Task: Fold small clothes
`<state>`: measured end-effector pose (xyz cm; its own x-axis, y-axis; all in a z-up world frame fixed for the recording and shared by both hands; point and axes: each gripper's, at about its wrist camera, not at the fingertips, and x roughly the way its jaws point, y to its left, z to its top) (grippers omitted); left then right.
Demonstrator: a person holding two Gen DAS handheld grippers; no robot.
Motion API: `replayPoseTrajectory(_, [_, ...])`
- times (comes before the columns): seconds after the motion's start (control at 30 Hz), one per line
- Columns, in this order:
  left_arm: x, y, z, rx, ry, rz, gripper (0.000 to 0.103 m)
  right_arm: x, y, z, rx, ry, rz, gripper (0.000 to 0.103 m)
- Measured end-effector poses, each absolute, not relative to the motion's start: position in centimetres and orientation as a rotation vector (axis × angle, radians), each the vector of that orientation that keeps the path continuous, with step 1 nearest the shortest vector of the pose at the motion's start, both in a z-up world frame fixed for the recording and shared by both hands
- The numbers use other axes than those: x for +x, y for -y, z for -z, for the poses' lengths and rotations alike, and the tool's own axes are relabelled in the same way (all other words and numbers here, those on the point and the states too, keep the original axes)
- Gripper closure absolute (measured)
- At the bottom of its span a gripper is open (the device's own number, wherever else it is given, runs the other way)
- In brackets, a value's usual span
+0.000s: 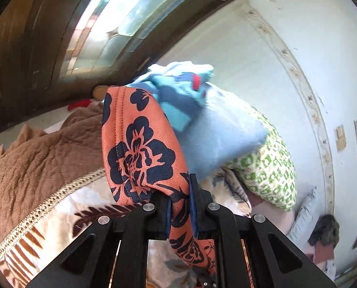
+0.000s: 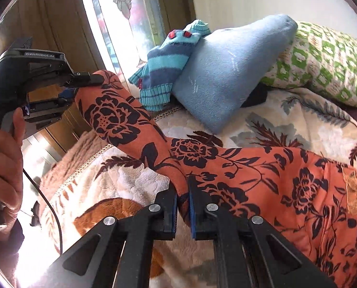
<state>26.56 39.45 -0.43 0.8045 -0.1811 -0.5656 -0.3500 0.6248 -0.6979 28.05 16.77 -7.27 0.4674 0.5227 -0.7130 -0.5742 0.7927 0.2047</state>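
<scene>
The work lay on a bed covered by a cream blanket (image 2: pixel 269 129) printed with brown and grey leaves, a braided trim running along its near-left edge, and a plush brown blanket (image 1: pixel 34 158) was bunched up at the left. Behind the bed stood dark wooden panelling (image 2: pixel 56 16) and a tall bright window (image 2: pixel 120 12) with patterned glass, and at the far right a pale wall (image 1: pixel 286 36) carried a faded ornamental border. Against that wall leaned a green and white patterned pillow (image 2: pixel 322 64), with a light blue cushion (image 2: pixel 228 72) propped in front of it and a small striped blue sweater (image 2: pixel 168 64) with red marks draped over the cushion's left end. The task's thing, an orange garment (image 2: pixel 262 175) with a dark floral print, stretched across the blanket from the near right up toward the far left. The right gripper (image 2: pixel 183 201) was pinched narrow on a fold of that fabric at the near centre, the cloth pressed between its blue pads. The left gripper (image 1: pixel 180 206) was likewise clamped on the garment's other end, raised off the bed so that the cloth hung and looped around its fingers. A hand (image 2: pixel 3 168) gripped the left tool's handle at the left edge of the right wrist view, a black cable trailing below it. On the top of that tool, small white lettering read "GenRobot.AI".
</scene>
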Motion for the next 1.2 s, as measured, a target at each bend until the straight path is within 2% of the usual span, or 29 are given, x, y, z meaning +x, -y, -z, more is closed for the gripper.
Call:
replayPoseTrajectory(0.17, [27.6,-28.1,-5.1,-0.724,-0.637,0.091,0.093,25.5,-7.4,5.3,0.181,-0.865,-0.648,0.094])
replayPoseTrajectory(0.33, [31.8,-12.8,-5.4,-0.561,-0.713,0.3,0.092,23.1,4.2,5.5,0.339,-0.877,-0.537,0.092])
replayPoseTrajectory(0.53, [37.1,6.7,2.8,-0.365,-0.988,0.417,0.092,19.6,19.9,10.2,0.492,-0.95,-0.298,0.091])
replayPoseTrajectory(0.7, [36.8,16.4,10.5,-0.205,-1.24,0.405,0.09,16.1,31.0,13.7,0.64,-0.981,-0.108,0.09])
replayPoseTrajectory(0.77, [36.3,17.8,11.7,-0.144,-1.315,0.416,0.086,15.0,34.0,14.2,0.692,-0.961,-0.063,0.088])
replayPoseTrajectory(0.87, [35.3,17.6,10.4,-0.121,-1.305,0.429,0.081,14.6,36.6,14.1,0.749,-0.921,-0.03,0.081])
replayPoseTrajectory(0.93, [34.5,15.3,8.2,-0.172,-1.258,0.449,0.079,15.1,37.4,13.7,0.784,-0.888,-0.04,0.067])
replayPoseTrajectory(0.97, [33.6,13.2,6.7,-0.207,-1.223,0.441,0.075,15.4,37.6,13.4,0.796,-0.872,-0.049,0.064])
replayPoseTrajectory(1.03, [32.0,8.1,4.6,-0.309,-1.16,0.384,0.061,16.6,37.8,12.8,0.807,-0.847,-0.082,0.053])
replayPoseTrajectory(1.07, [31.4,5.4,4.2,-0.354,-1.13,0.347,0.048,17.4,37.7,12.7,0.809,-0.841,-0.089,0.052])
replayPoseTrajectory(1.1, [31.0,2.9,4.1,-0.375,-1.114,0.289,0.046,18.5,37.8,12.7,0.82,-0.843,-0.104,0.049])
replayPoseTrajectory(1.2, [30.1,-3.7,5.9,-0.492,-1.15,0.158,0.046,21.8,37.1,12.8,0.871,-0.84,-0.141,0.049])
